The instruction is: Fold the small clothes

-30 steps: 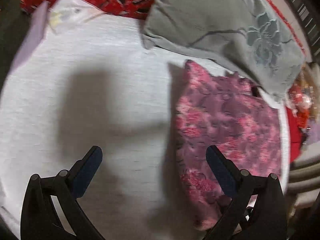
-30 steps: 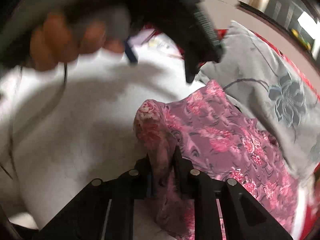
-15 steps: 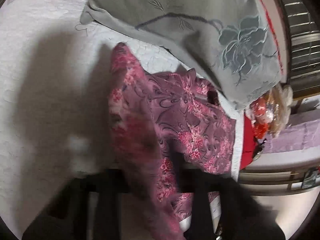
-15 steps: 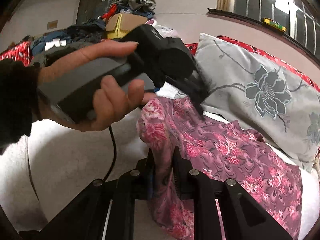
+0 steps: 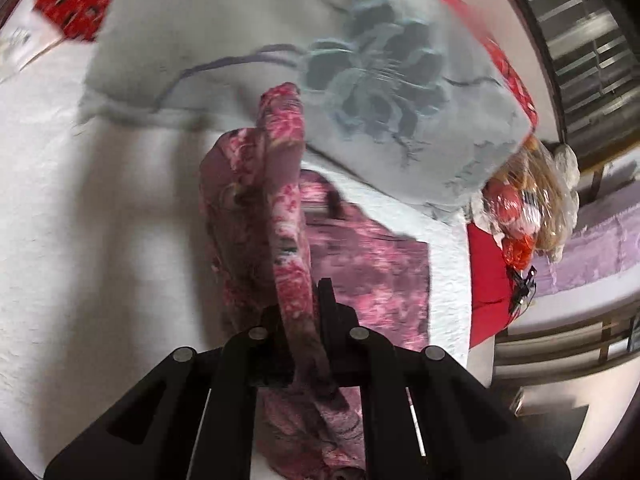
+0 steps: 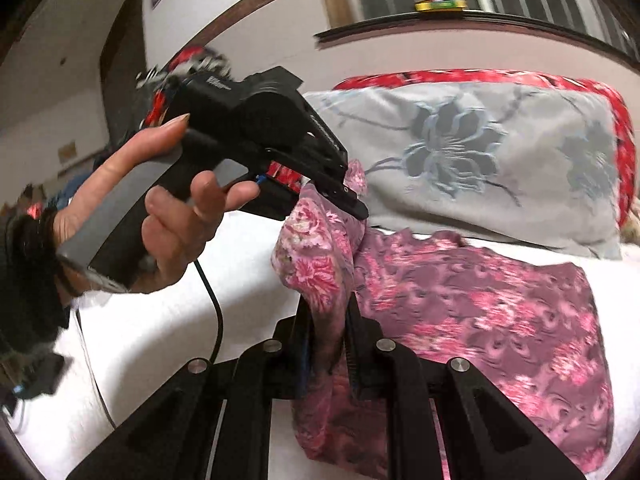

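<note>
my left gripper is matte black plastic, its two fingers carried on angular linkage bars with round silver screw heads at the pivots. my right gripper is built the same way, black bars and silver screws, with a thin strip of blue along the inner face of one finger. seen from the right wrist view, the left tool has a grey handle, a boxy black body with small white lettering, a red patch and a blue trigger tip, and a black cable trailing below. my left hand is bare skin, with a dark fuzzy sleeve at the wrist.
</note>
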The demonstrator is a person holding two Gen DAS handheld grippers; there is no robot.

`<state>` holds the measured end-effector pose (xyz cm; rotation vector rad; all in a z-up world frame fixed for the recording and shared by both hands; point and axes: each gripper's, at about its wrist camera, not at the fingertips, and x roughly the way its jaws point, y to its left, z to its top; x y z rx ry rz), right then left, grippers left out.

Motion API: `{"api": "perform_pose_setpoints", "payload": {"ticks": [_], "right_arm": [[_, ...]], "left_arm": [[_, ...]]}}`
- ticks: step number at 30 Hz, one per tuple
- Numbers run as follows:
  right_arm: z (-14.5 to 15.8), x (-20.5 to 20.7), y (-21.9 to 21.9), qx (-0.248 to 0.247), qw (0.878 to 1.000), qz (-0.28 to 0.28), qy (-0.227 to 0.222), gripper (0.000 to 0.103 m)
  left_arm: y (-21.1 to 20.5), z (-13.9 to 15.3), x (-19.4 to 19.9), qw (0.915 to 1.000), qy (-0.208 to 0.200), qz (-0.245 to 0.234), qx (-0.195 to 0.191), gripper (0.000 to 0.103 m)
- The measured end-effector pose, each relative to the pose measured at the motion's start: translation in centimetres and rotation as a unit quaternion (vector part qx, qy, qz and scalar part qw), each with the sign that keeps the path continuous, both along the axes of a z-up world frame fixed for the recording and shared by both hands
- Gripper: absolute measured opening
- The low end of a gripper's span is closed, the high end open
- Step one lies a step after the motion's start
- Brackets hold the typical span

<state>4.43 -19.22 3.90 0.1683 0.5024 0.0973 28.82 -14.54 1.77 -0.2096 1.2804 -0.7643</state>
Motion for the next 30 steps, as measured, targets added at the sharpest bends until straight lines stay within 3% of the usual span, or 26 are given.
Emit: {"api": "perform_pose_setpoints", "payload": {"ticks": [6, 13, 18, 22, 23, 24, 26, 29, 30], "right_arm": [[0.1, -2.9, -5.2, 0.045, 0.998, -0.039, -0.003, 0.013], [-1.5, -6.3, -11.6, 0.102, 0.99, -0.096, 0.007, 0.013], [-3.7, -8.7, -16.1, 0.152, 0.978, -0.141, 0.024, 0.013], [-9.2, -9.6, -19.7, 0.24, 0.949, -0.18, 0.097, 0.013], [-10.4, -9.6, -20.3, 0.261, 0.941, -0.18, 0.116, 0.014], [-11.0, -9.7, -20.5, 0.27, 0.937, -0.184, 0.125, 0.016], [-10.7, -10.3, -20.9, 0.274, 0.937, -0.179, 0.126, 0.02], [-8.0, -11.6, -22.1, 0.248, 0.946, -0.191, 0.09, 0.027], [-6.9, -11.8, -22.9, 0.245, 0.945, -0.204, 0.069, 0.033]], "left_arm": [[-6.7, 1.1, -3.4, 0.999, -0.021, -0.037, 0.014, 0.006], [-14.9, -0.4, -6.9, 0.9968, -0.006, -0.078, 0.016, 0.005], [-18.5, -2.5, -8.9, 0.9955, 0.016, -0.091, 0.021, 0.006], [-17.7, -2.6, -9.2, 0.9964, 0.028, -0.08, 0.002, 0.015], [-16.8, -2.3, -8.8, 0.9972, 0.026, -0.07, -0.003, 0.023], [-16.0, -2.1, -8.6, 0.9977, 0.023, -0.063, -0.005, 0.037], [-13.5, -1.6, -7.9, 0.9991, 0.001, -0.042, 0.007, 0.057], [-9.4, -1.6, -7.3, 0.9964, -0.058, -0.001, 0.063, 0.058], [-7.7, -2.1, -7.2, 0.9938, -0.073, 0.02, 0.081, 0.058]]}}
